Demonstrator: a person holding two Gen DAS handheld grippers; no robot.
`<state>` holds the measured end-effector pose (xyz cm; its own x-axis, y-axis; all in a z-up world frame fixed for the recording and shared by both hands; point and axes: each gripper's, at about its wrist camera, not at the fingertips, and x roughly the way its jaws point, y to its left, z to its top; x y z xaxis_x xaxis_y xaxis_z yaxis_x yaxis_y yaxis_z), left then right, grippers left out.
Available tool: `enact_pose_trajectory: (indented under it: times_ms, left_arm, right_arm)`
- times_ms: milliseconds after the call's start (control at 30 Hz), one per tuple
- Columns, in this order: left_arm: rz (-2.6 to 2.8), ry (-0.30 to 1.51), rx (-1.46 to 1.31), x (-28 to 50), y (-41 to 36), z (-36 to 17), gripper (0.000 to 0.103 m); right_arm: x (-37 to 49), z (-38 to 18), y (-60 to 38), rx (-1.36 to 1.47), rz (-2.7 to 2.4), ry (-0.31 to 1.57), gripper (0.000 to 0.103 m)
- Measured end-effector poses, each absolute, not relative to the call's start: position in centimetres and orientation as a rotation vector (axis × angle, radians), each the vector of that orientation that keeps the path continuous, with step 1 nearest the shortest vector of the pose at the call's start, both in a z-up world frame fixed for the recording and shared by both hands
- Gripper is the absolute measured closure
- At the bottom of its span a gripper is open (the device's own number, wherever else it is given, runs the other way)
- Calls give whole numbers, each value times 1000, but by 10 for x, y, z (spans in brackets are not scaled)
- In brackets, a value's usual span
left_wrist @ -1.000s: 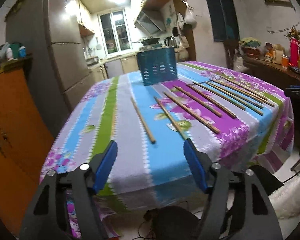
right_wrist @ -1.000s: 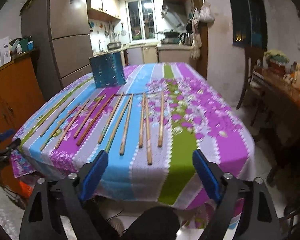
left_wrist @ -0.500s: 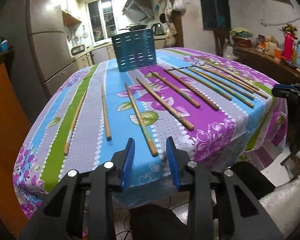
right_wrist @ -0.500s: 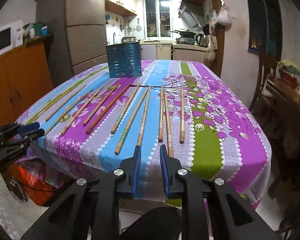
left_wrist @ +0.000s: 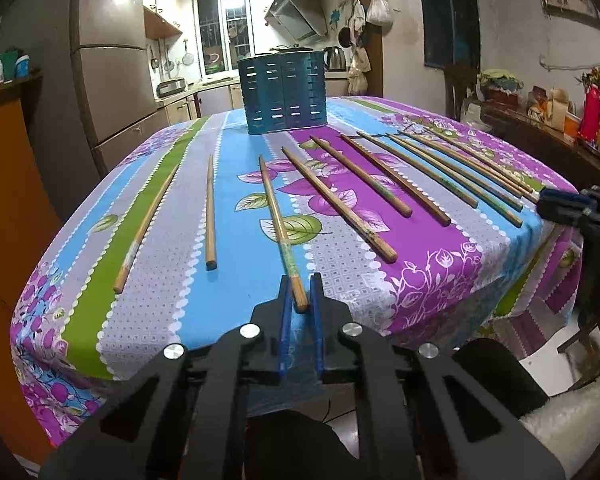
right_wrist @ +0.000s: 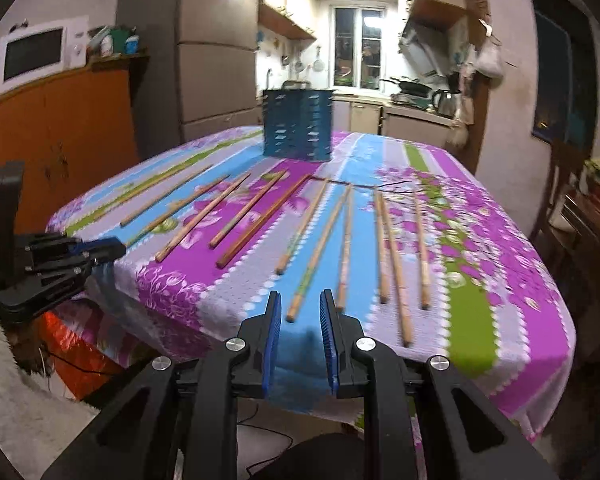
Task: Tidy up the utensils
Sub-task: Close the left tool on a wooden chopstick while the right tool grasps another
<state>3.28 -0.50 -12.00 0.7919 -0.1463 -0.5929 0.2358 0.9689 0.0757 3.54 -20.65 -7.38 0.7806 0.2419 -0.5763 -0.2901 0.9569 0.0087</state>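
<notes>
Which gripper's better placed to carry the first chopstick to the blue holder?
Left. The left gripper has its jaws shut on the near end of a chopstick. The right gripper is just short of its chopstick, nothing gripped. The holder stands straight ahead.

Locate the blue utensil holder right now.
The holder stands upright at the far end of the table, centred in the left wrist view, just beyond the far tips of the chopsticks; the right wrist view shows it left of centre.
</notes>
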Motion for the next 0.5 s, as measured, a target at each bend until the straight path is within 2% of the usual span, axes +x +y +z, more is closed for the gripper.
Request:
enact_pose_trajectory:
  times_ms: [500]
  left_arm:
    - [-195,577,131,30,-5,-122,95]
  right_arm:
    - [46,-93,-186,-96,146,615,83]
